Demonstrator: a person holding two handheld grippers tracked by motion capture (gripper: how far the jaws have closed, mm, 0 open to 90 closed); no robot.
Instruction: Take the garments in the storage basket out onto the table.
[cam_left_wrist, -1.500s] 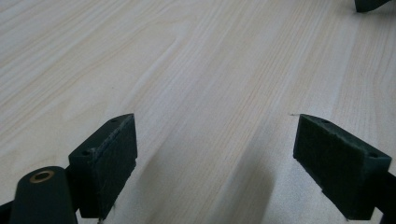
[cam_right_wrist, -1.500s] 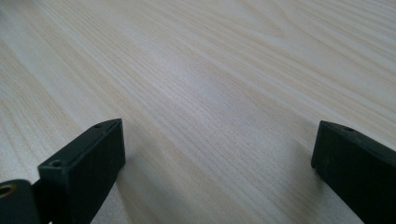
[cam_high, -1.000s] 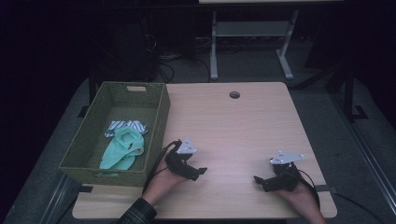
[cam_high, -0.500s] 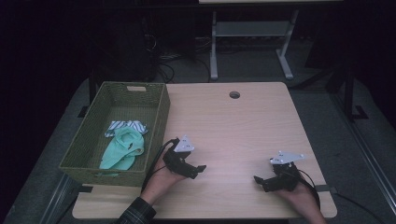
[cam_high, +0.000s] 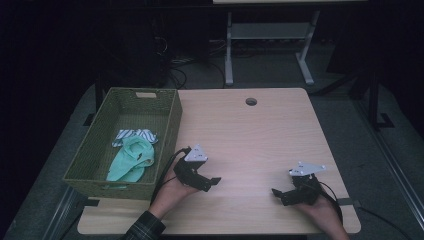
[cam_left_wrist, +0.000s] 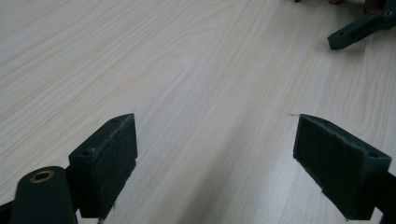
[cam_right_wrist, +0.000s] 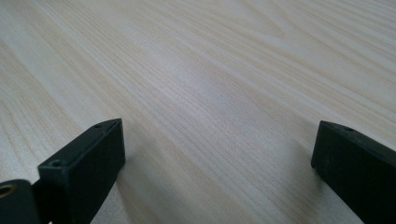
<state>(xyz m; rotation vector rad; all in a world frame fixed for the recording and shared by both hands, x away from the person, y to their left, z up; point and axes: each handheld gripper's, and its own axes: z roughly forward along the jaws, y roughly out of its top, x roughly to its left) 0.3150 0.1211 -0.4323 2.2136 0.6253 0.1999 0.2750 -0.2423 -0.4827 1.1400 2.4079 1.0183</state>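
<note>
High view: green cloth lies in the basket at ten o'clock from the left gripper, long axis running twelve to six; left hand nearer; right gripper well apart; both grippers gape empty over the counter.

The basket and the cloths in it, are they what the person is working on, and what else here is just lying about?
Likely part of the job:
- left gripper, open, nearest the basket
- right gripper, open
- green woven basket
- mint cloth
- striped cloth

Just there:
- table with its cable hole
- white desk frame behind
</note>
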